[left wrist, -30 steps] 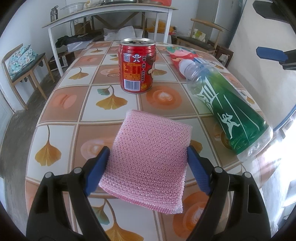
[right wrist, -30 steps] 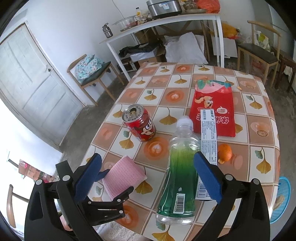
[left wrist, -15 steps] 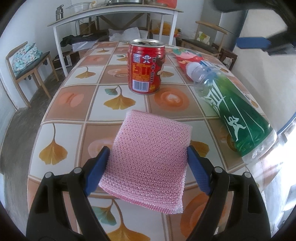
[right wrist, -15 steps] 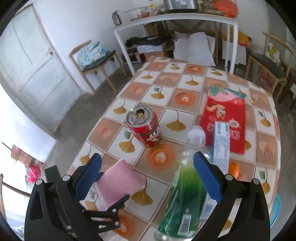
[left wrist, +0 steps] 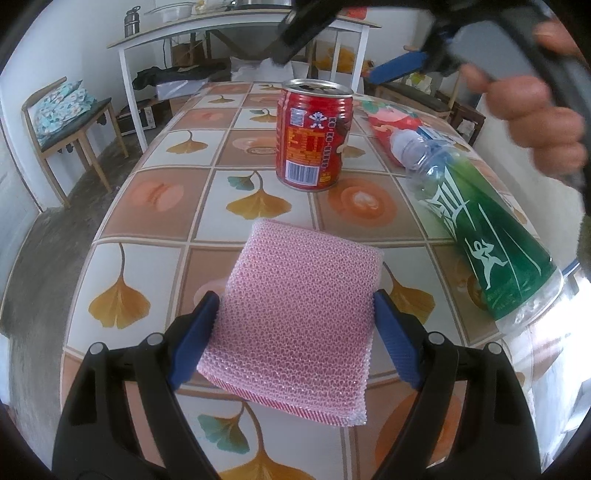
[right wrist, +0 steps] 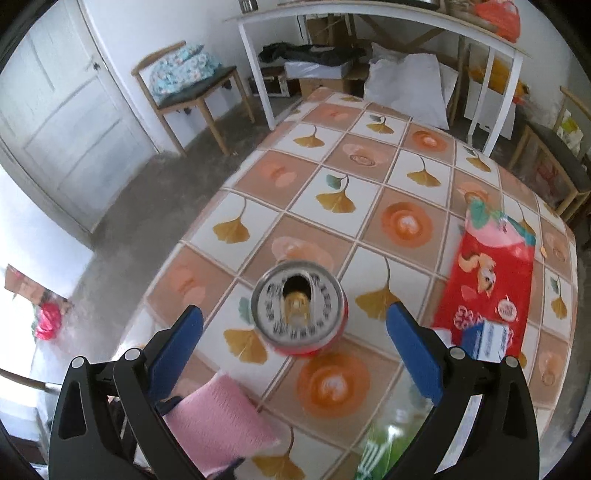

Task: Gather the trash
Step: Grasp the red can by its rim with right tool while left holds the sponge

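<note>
My left gripper [left wrist: 295, 295] is shut on a pink mesh sponge [left wrist: 303, 332], held by its two sides just over the tiled table [left wrist: 155, 192]. A red drink can [left wrist: 314, 136] stands upright beyond it. My right gripper [right wrist: 293, 312] hangs open above that can [right wrist: 299, 306], one jaw to each side of the can's open top, touching nothing. A green plastic bottle [left wrist: 480, 229] lies on its side right of the can. A red snack bag [right wrist: 487, 280] lies flat further right, with a blue-and-white box [right wrist: 487, 339] on its near end.
A person's hand [left wrist: 535, 110] grips the right tool at the upper right. The table's left edge [right wrist: 207, 206] drops to a grey floor. A wooden chair with a cushion [right wrist: 184, 81] and a white side table [right wrist: 369, 22] stand beyond.
My right gripper has swung left from over the green bottle to over the red can and dropped a little. The left gripper has stayed put with the sponge.
</note>
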